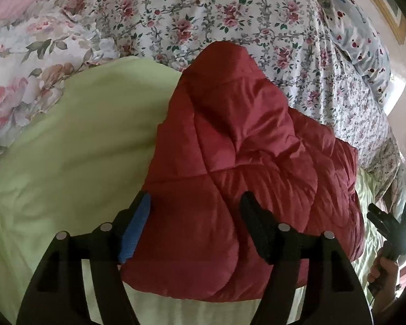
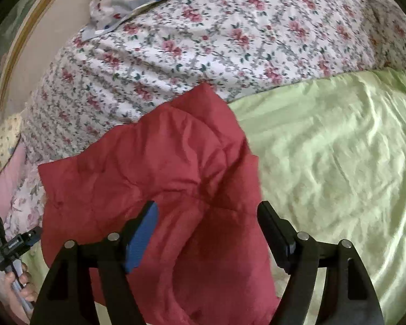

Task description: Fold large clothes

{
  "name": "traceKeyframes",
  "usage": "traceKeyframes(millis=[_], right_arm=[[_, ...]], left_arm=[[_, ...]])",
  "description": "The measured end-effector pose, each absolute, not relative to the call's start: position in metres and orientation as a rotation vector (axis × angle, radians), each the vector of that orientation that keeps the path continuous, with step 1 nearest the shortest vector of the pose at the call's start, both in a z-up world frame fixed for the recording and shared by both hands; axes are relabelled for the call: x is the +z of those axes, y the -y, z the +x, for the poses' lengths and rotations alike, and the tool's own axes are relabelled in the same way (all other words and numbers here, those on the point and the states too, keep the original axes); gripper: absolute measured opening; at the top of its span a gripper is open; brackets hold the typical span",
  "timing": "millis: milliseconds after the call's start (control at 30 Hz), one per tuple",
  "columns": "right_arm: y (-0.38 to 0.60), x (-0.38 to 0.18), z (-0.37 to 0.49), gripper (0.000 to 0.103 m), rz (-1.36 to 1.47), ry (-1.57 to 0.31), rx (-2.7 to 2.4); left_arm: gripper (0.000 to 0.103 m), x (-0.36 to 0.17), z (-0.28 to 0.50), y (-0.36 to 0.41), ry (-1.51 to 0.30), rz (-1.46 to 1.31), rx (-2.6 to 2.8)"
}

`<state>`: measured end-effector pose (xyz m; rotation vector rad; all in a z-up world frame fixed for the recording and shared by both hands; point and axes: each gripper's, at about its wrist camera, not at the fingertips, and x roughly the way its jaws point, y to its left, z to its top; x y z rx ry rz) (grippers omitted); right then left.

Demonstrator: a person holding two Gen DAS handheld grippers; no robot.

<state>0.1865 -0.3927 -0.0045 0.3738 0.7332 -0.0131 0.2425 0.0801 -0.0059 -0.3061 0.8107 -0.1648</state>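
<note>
Red quilted jacket [image 1: 238, 168] is laid in a puffy bundle on the light-green sheet [image 1: 67, 149], w/ the floral bedspread [image 1: 203, 13] behind it; a hood-like end is pointed toward the bedspread. Left gripper [image 1: 196, 211] is held spread wide, nothing pinched, hovering over the jacket's near edge, probably so a fold edge can be picked. Right gripper [image 2: 207, 220] is likewise spread and empty above the fabric. Contact w/ the cloth can't be confirmed. Folding is judged partly done.
</note>
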Motion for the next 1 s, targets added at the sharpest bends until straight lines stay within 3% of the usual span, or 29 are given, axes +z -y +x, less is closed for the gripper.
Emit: traceKeyframes(millis=[567,667,833,900,933,967,1000], right_arm=[[0.429,-0.066,0.203,0.086,0.616,-0.861,0.086],[0.429,-0.076,0.21,0.092,0.648,-0.892,0.12],[0.426,-0.081,0.213,0.094,0.691,-0.894,0.171],[0.426,-0.084,0.214,0.092,0.725,-0.897,0.208],[0.424,-0.086,0.214,0.086,0.745,-0.895,0.236],[0.423,-0.087,0.215,0.073,0.759,-0.894,0.259],[0.42,-0.088,0.216,0.069,0.77,-0.899,0.27]], left_arm=[[0.082,-0.042,0.27,-0.106,-0.883,-0.549,-0.257],[0.084,-0.051,0.278,-0.104,-0.896,-0.589,-0.281],[0.086,-0.064,0.288,-0.101,-0.92,-0.672,-0.331],[0.082,-0.066,0.287,-0.1,-0.915,-0.681,-0.341],[0.077,-0.065,0.286,-0.1,-0.911,-0.68,-0.347],[0.07,-0.064,0.284,-0.1,-0.904,-0.677,-0.351],[0.067,-0.061,0.281,-0.099,-0.895,-0.673,-0.359]])
